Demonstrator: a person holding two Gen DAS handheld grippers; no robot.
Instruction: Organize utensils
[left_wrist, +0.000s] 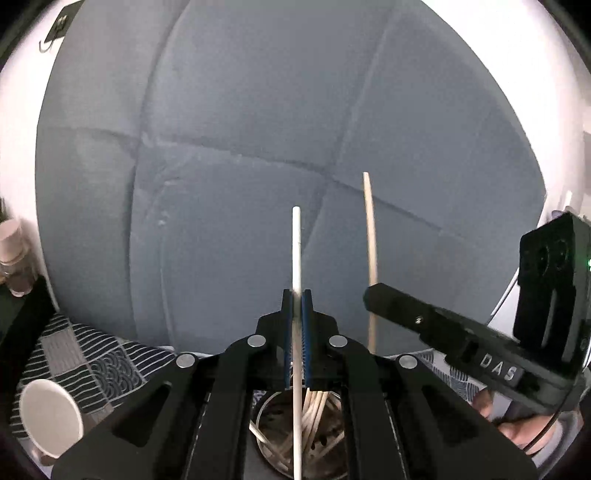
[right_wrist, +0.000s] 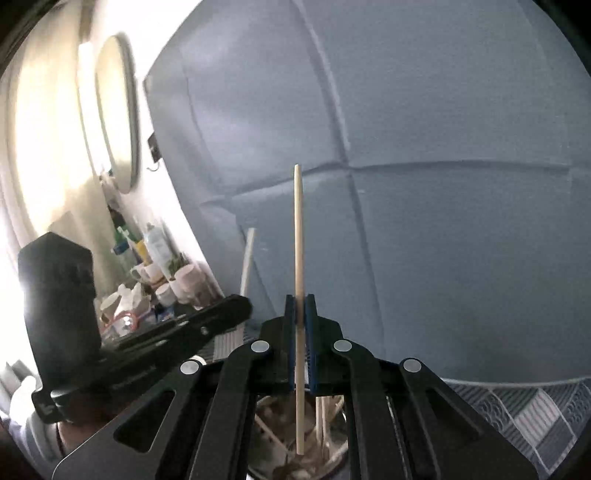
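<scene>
Two sticks stand upright at this moment, one in each claw. In the left wrist view, the left gripper (left_wrist: 296, 295) sits at bottom center with its blue-padded jaws closed tight on a white stick (left_wrist: 296, 251), which rises to just below the middle of the frame and also runs down behind the jaws into the metal holder (left_wrist: 266, 417) at the bottom edge. That holder, a round perforated cup, contains a loose bunch of pale sticks (left_wrist: 314, 410) leaning against one another. To the right of the white stick, the right gripper (left_wrist: 373, 291) reaches in from the lower right, pinching a wooden chopstick (left_wrist: 369, 229) that stands slightly taller; the jaws there are seen side-on, but the stick passes through them. In the right wrist view the same right gripper (right_wrist: 300, 299) is at bottom center, jaws closed on the wooden chopstick (right_wrist: 298, 229), whose lower tip hangs just above or inside the holder's mouth (right_wrist: 332, 458); which, I cannot tell. The left gripper's body (right_wrist: 207, 325) shows at center left with the white stick (right_wrist: 248, 254) behind it. A grey-blue padded headboard (left_wrist: 258, 129) fills the background, a patterned cloth (left_wrist: 74, 354) covers the lower left, and a white paper cup (left_wrist: 50, 417) lies tipped there.
</scene>
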